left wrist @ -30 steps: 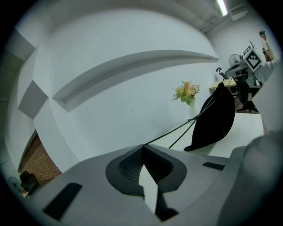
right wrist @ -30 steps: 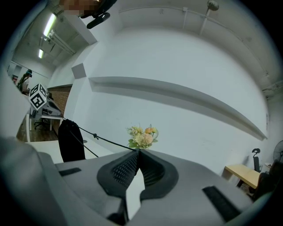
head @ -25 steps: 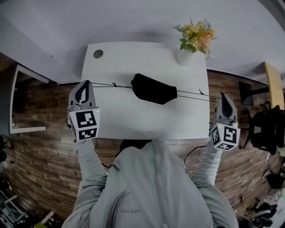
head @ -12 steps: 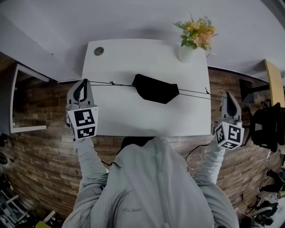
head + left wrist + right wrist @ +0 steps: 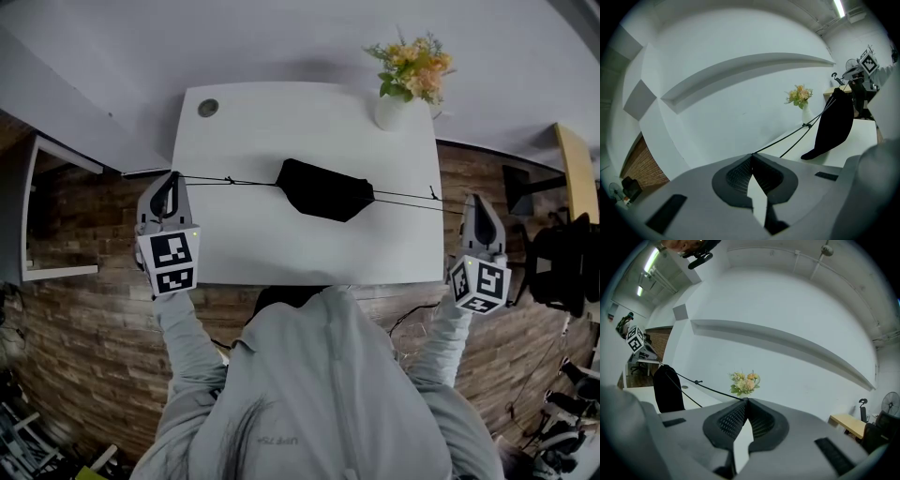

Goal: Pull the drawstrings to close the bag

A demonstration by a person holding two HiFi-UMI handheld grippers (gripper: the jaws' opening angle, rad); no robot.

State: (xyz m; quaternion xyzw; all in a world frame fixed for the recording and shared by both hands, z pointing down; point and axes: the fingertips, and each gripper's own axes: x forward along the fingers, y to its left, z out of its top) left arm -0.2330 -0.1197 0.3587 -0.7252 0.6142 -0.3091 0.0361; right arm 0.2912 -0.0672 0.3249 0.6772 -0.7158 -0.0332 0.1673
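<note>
A black drawstring bag (image 5: 323, 190) hangs over the white table (image 5: 253, 141), strung between taut cords on either side. My left gripper (image 5: 171, 180) is off the table's left edge, shut on the left drawstring (image 5: 230, 180), which runs from its tips (image 5: 752, 155) to the bag (image 5: 833, 126). Off the right edge, my right gripper (image 5: 475, 202) is shut on the right drawstring (image 5: 412, 197); the cord leaves its tips (image 5: 746, 400) toward the bag (image 5: 668, 390). Each cord carries a small knot.
A white vase of flowers (image 5: 403, 84) stands at the table's far right corner. A round grommet (image 5: 208, 108) sits at the far left corner. A brick-pattern floor surrounds the table, with a dark chair (image 5: 562, 272) at the right.
Both grippers have drawn slightly outward and toward the person, keeping the cords taut. The bag has shifted little and stays bunched at the middle.
</note>
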